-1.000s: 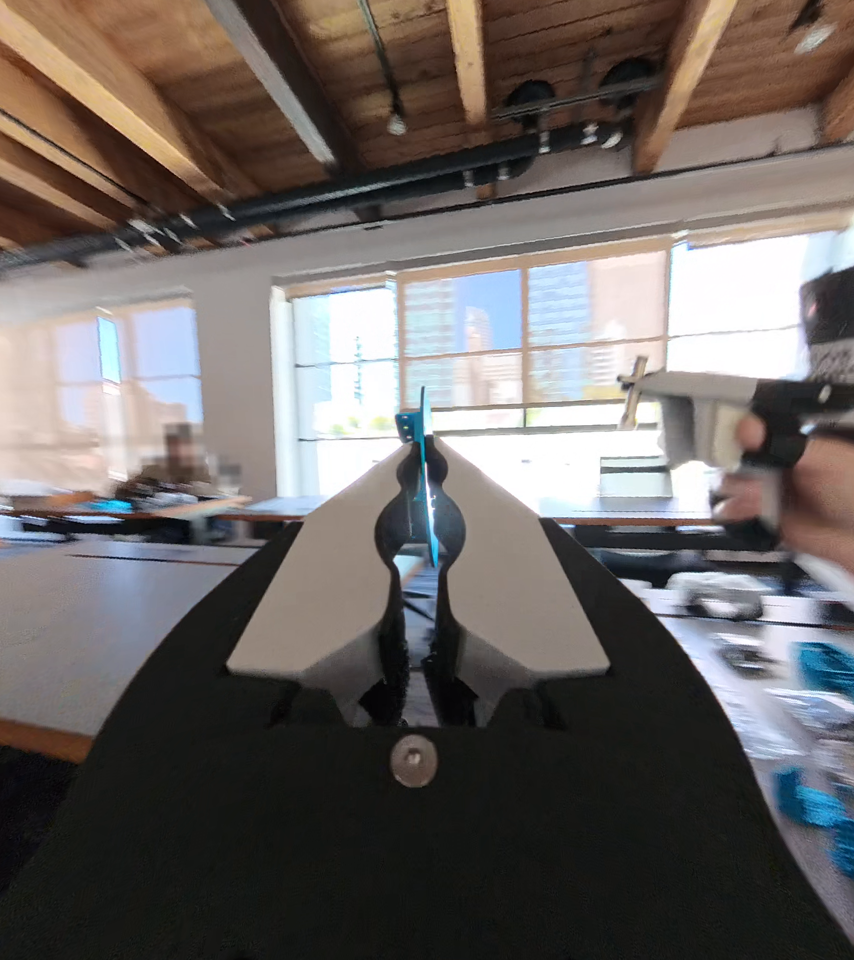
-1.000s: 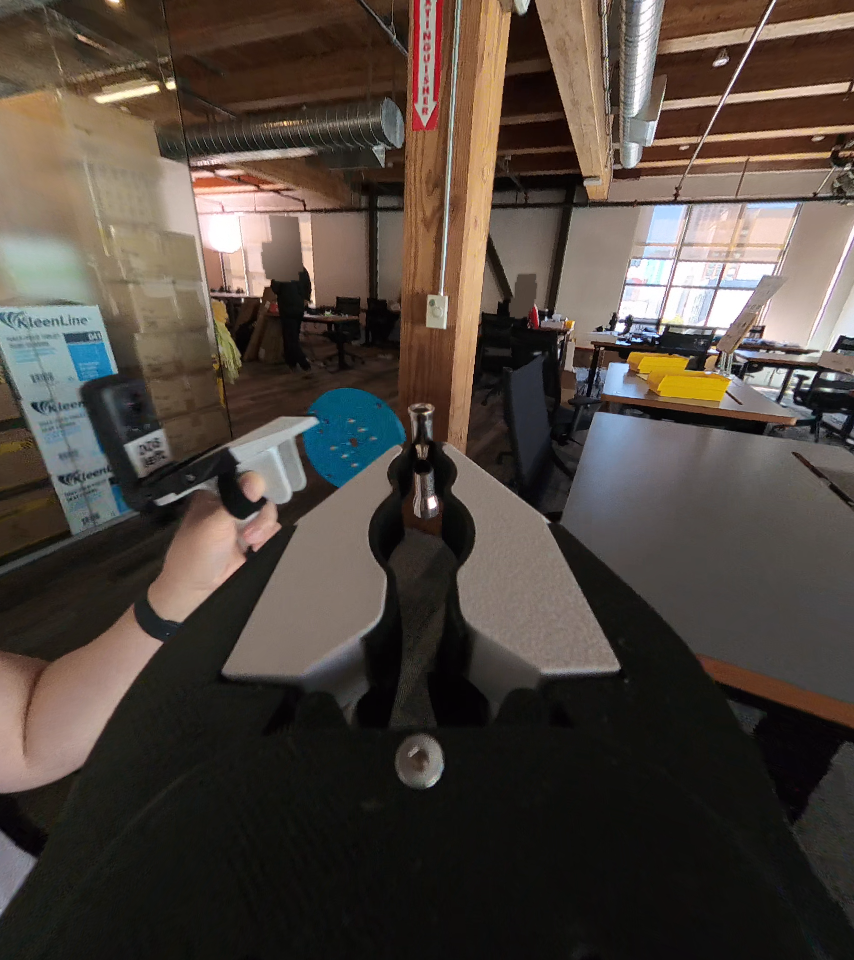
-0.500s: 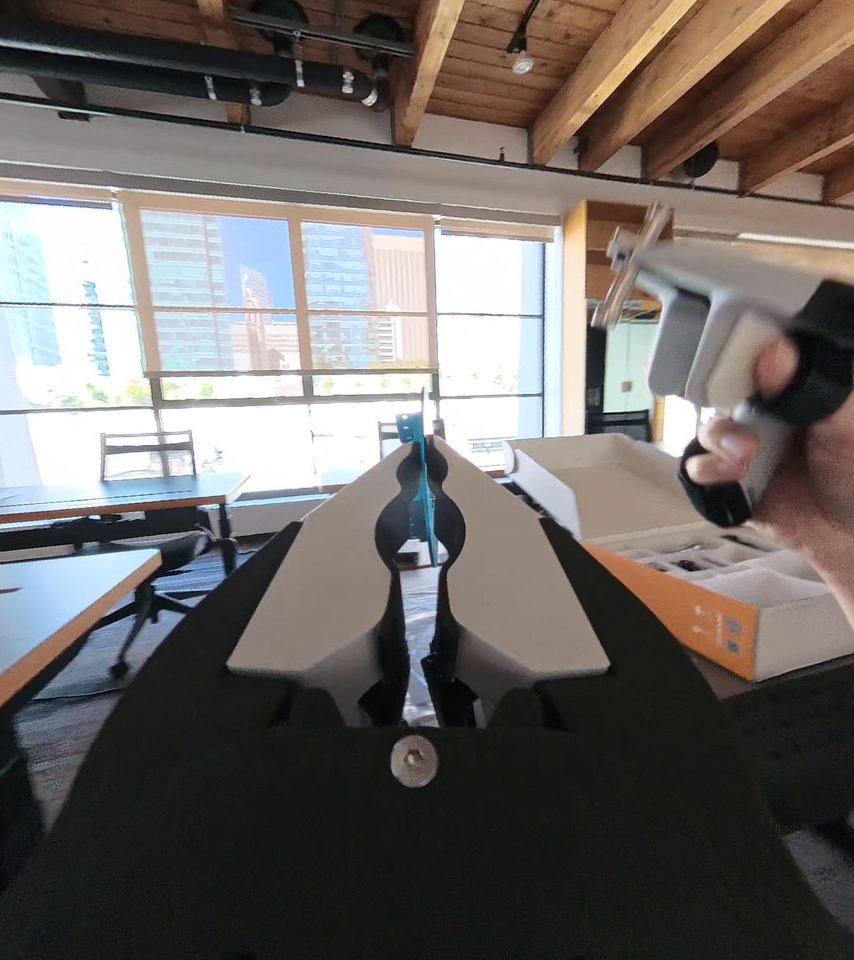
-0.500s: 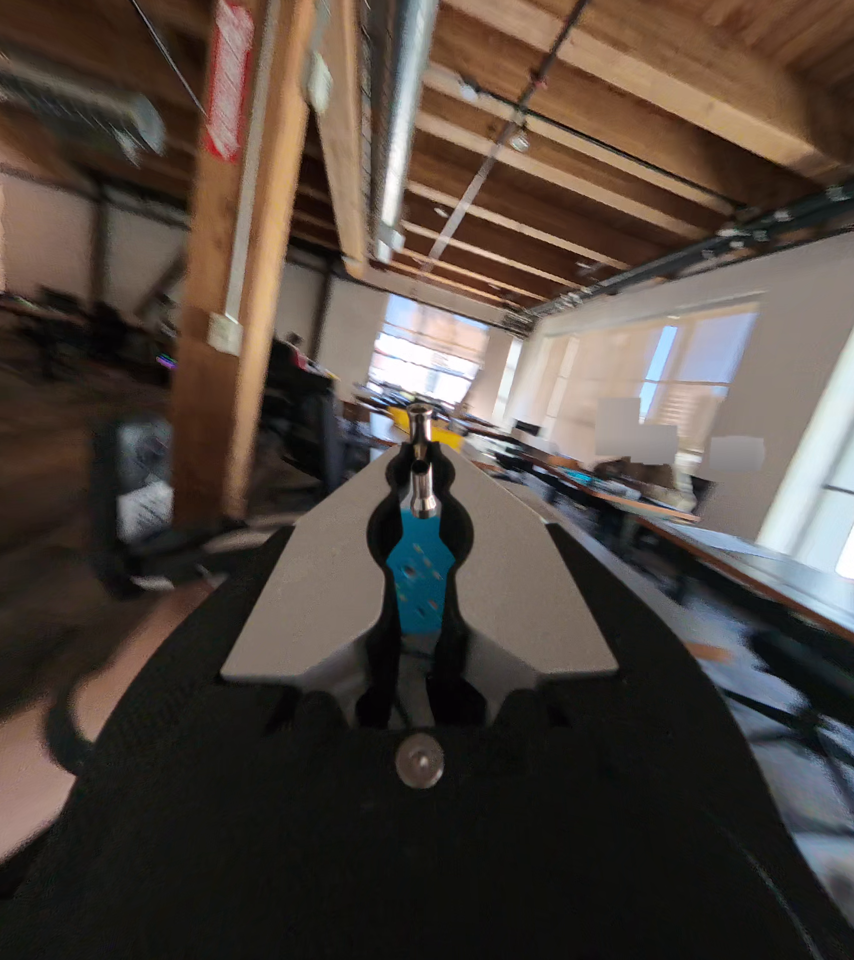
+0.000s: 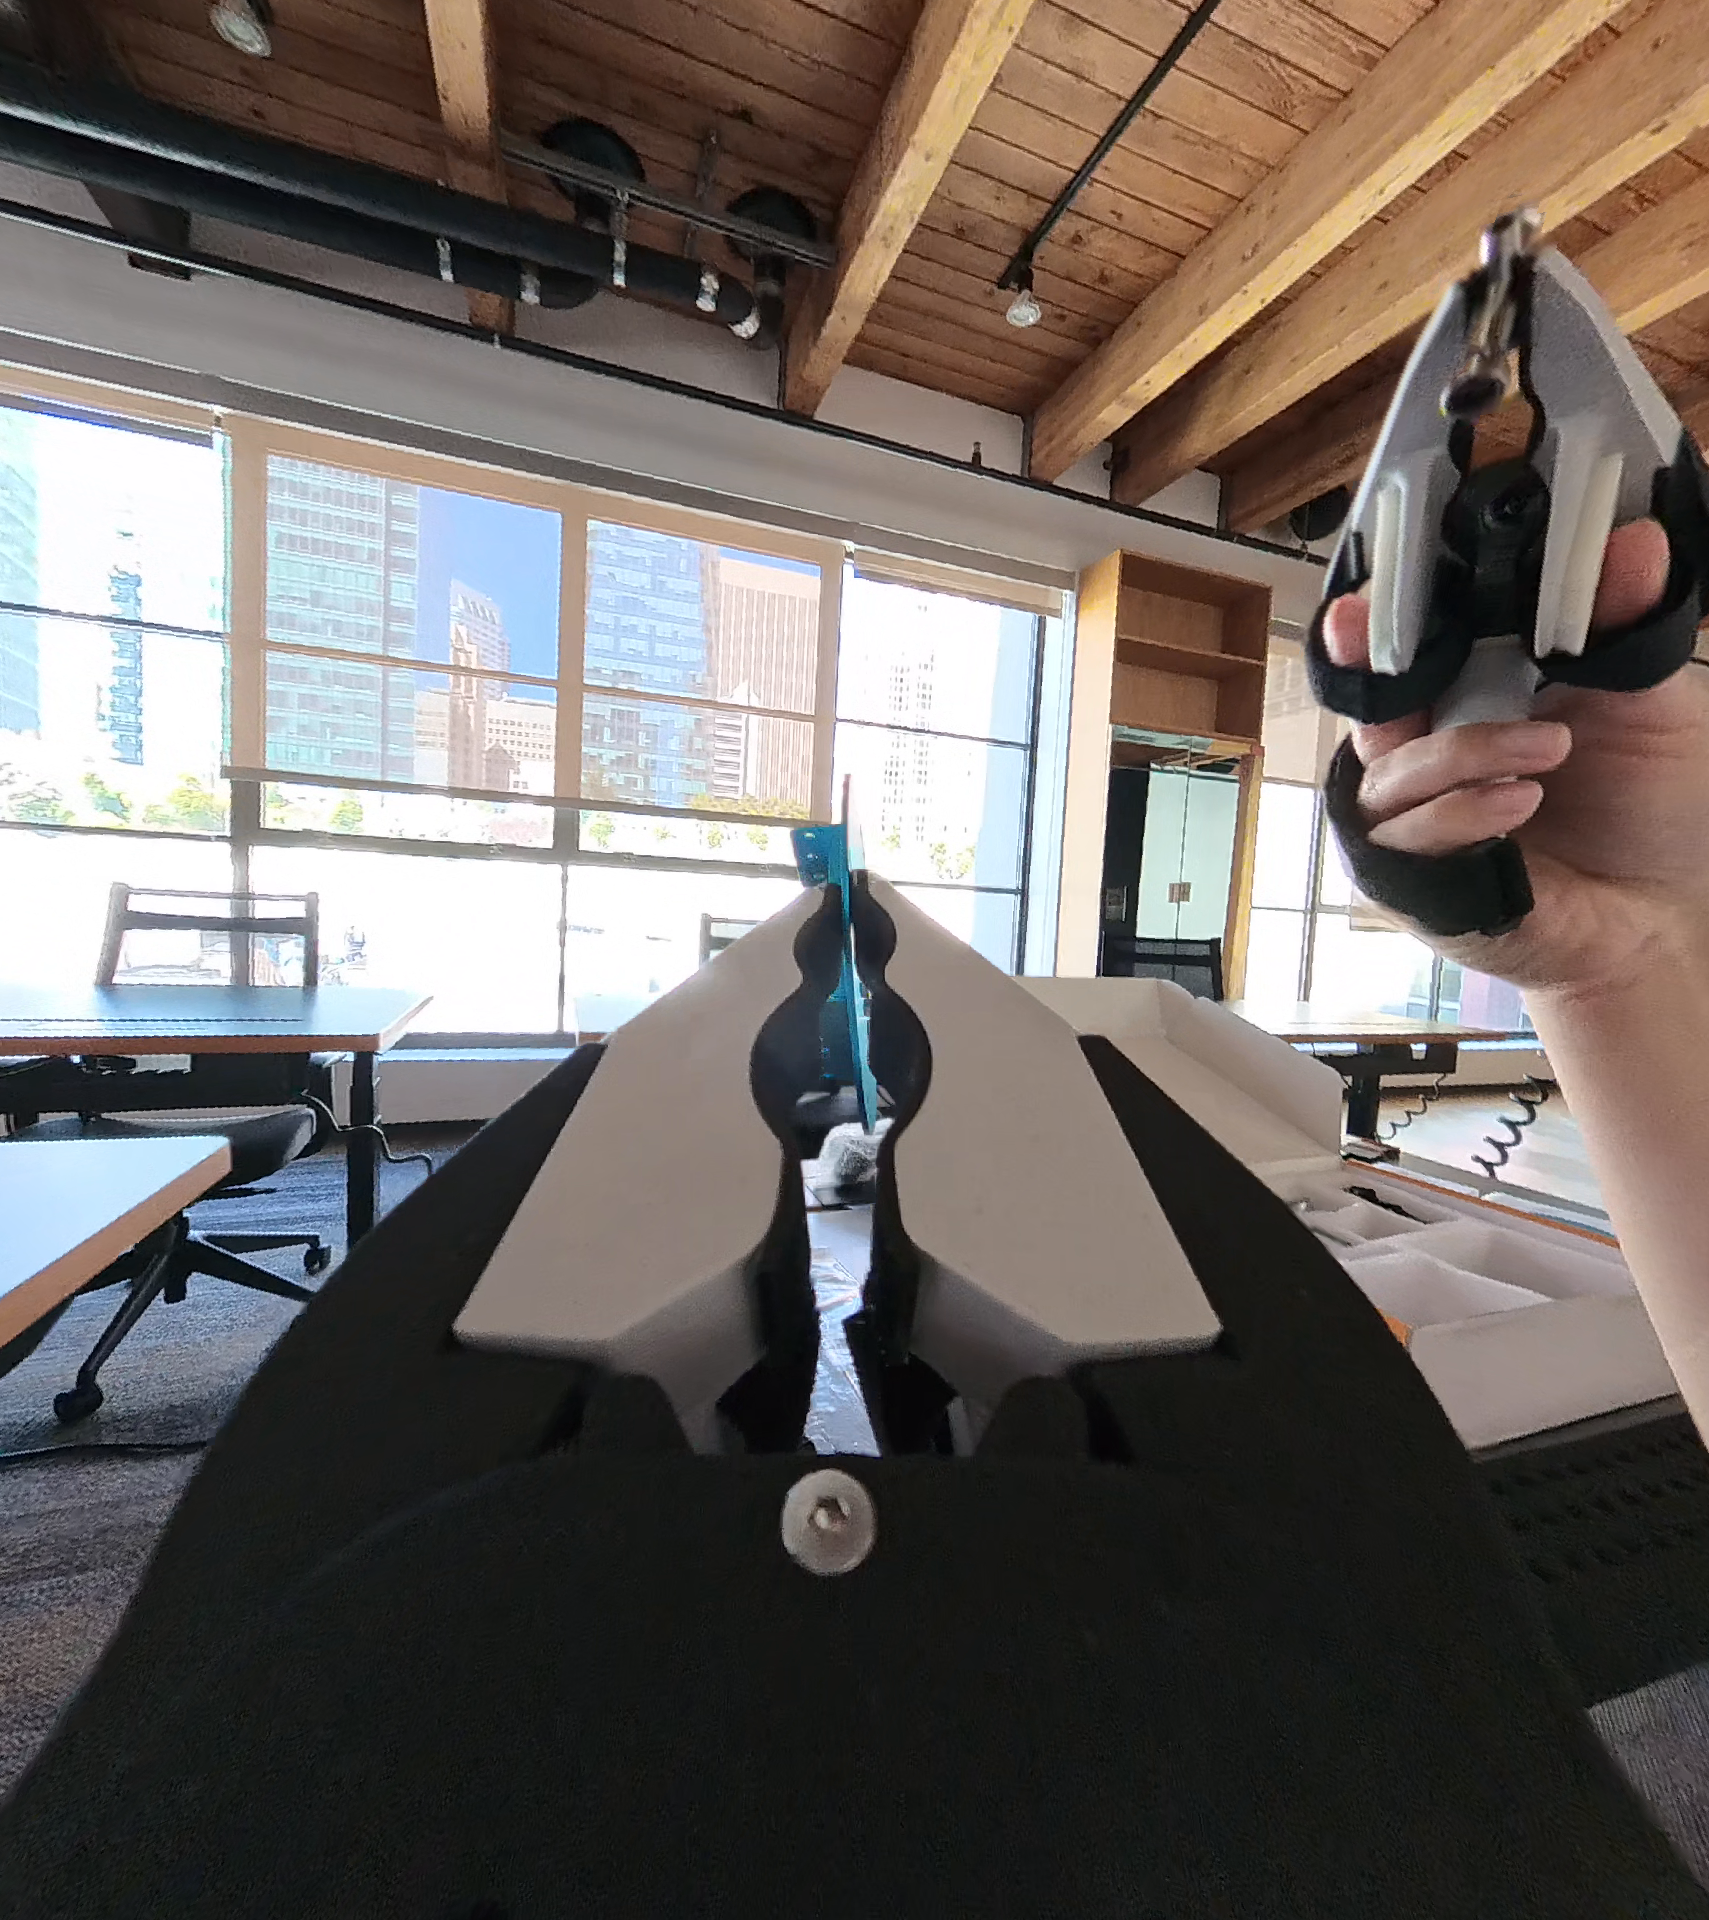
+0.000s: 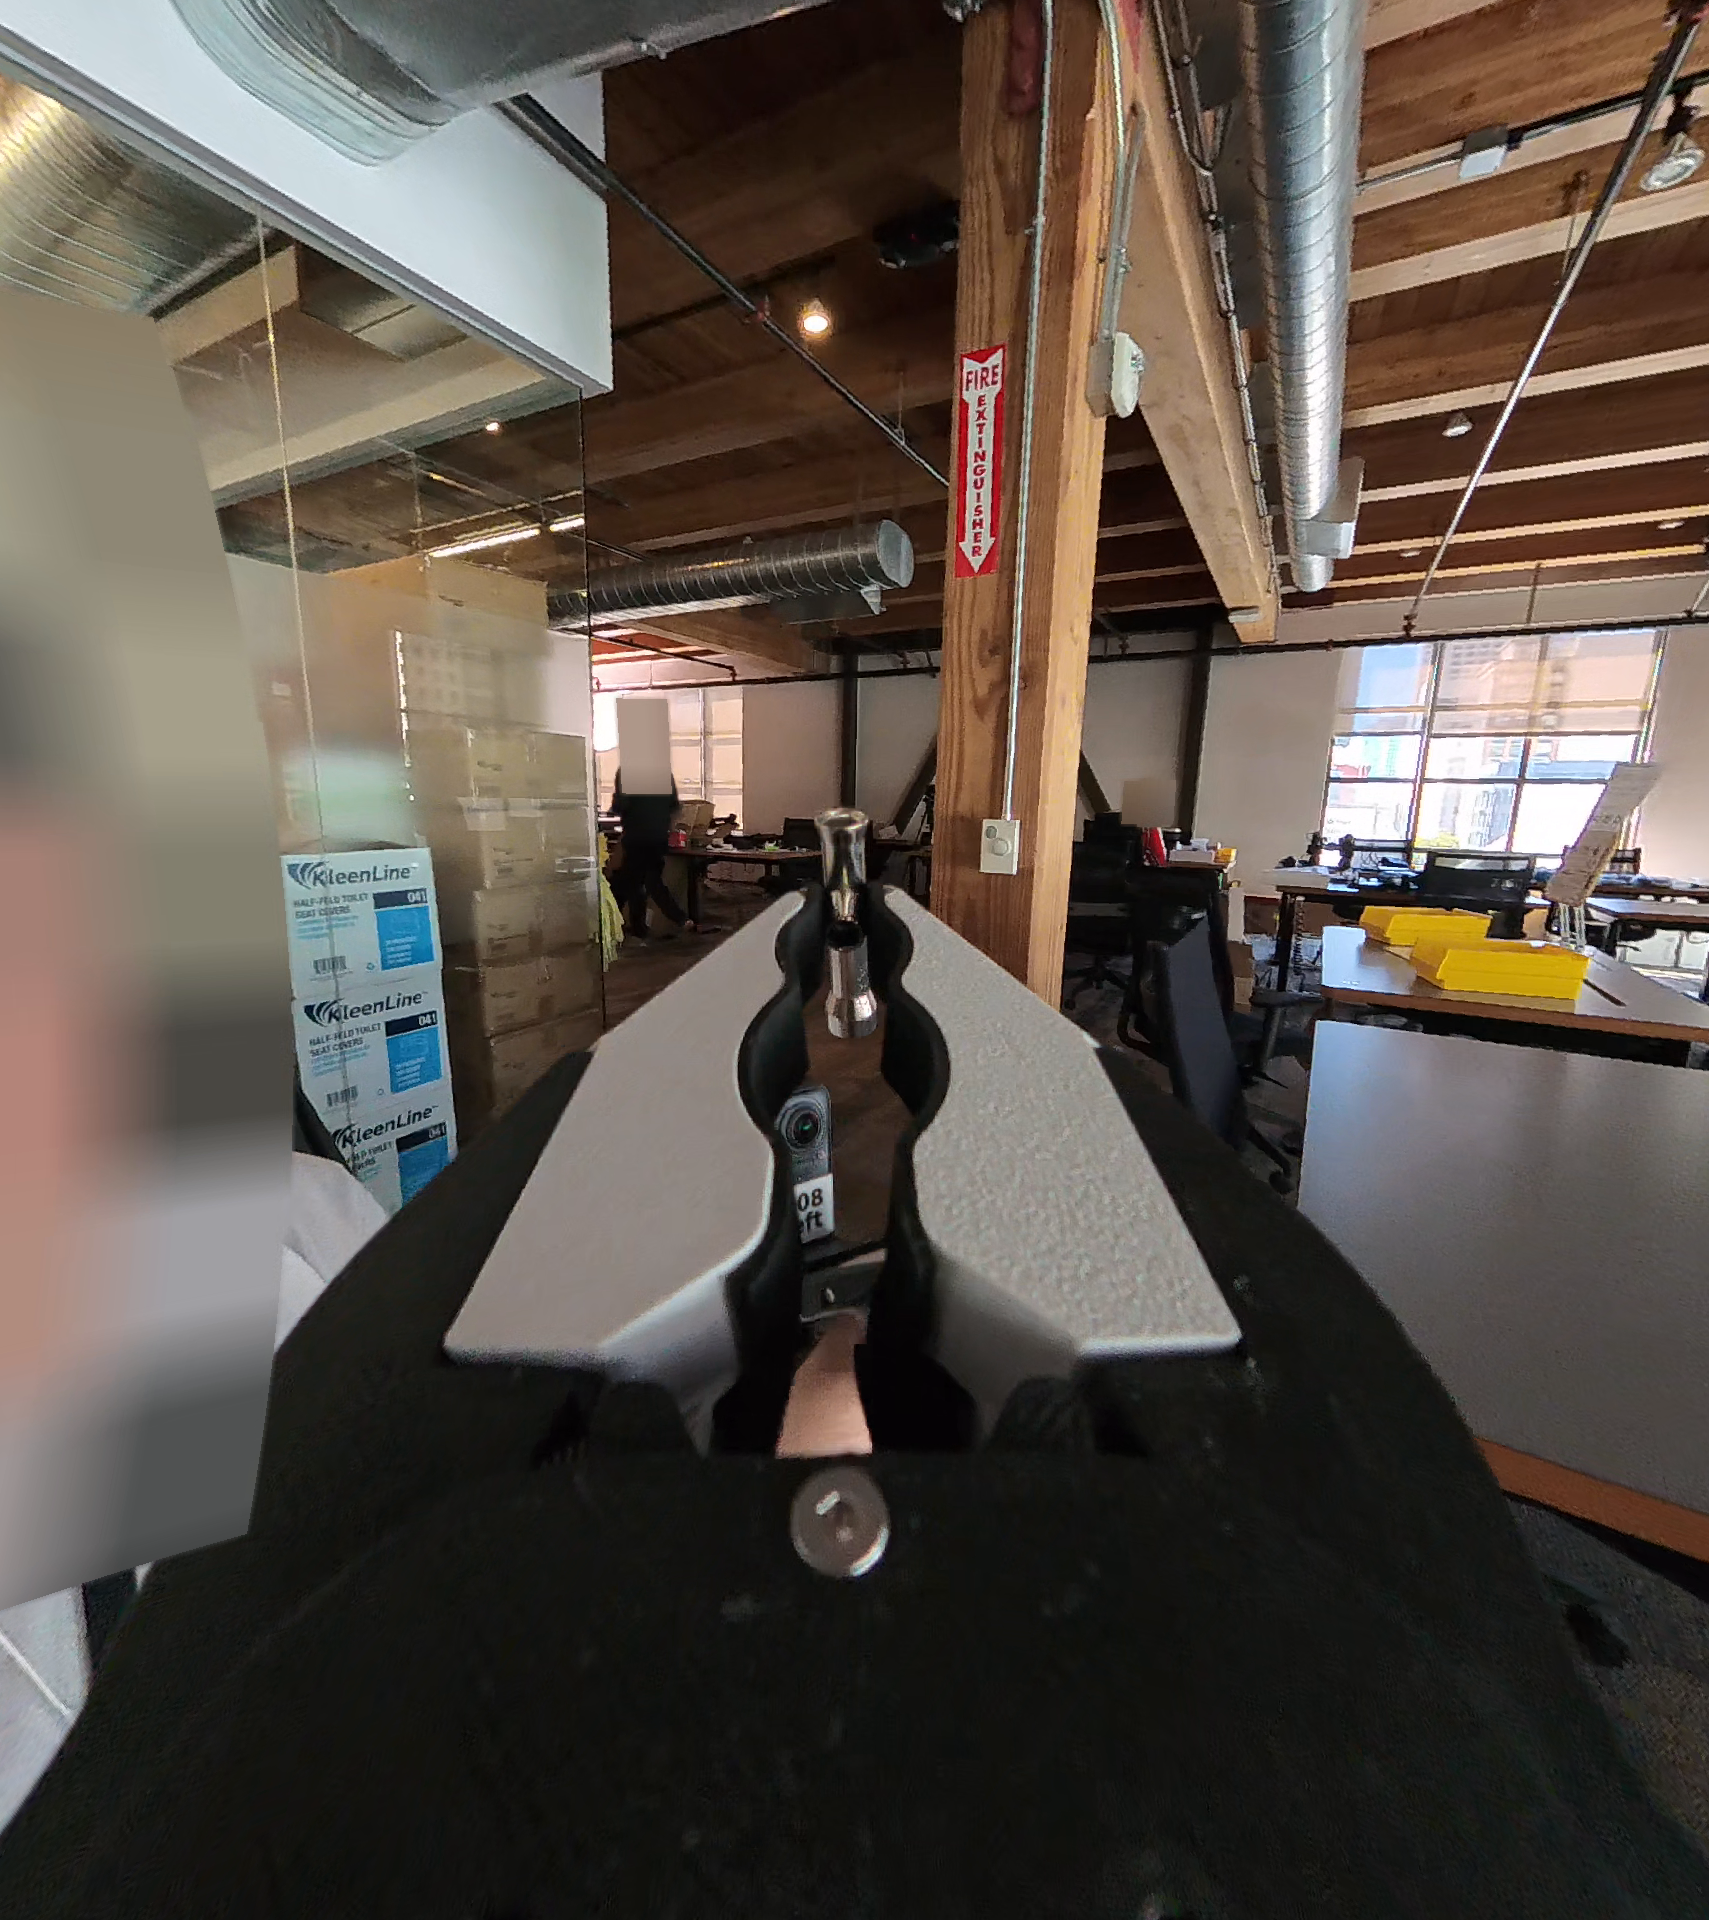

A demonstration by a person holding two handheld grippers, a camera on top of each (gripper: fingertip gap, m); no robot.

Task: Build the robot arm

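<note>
My left gripper is shut on a thin blue perforated disc, seen edge-on and sticking up past the fingertips. It is held in the air, facing the windows. My right gripper is shut on a shiny metal socket piece that stands upright between the tips. The right gripper also shows in the left wrist view, raised at the upper right in a person's hand, with its tips tilted toward the left camera. The left gripper's camera body shows through the right jaws' gap.
An open white foam-lined box sits on the table at the right. Grey desks and a wheeled chair are at the left. A wooden post, stacked cartons, a grey table, yellow bins and a distant person are around. Across from one pair of fingers to the other is roughly 15 centimetres.
Both grippers have swung around in the air, still holding their parts. The right gripper has risen higher in the left view and now tips toward it. The right view has turned back to the post.
</note>
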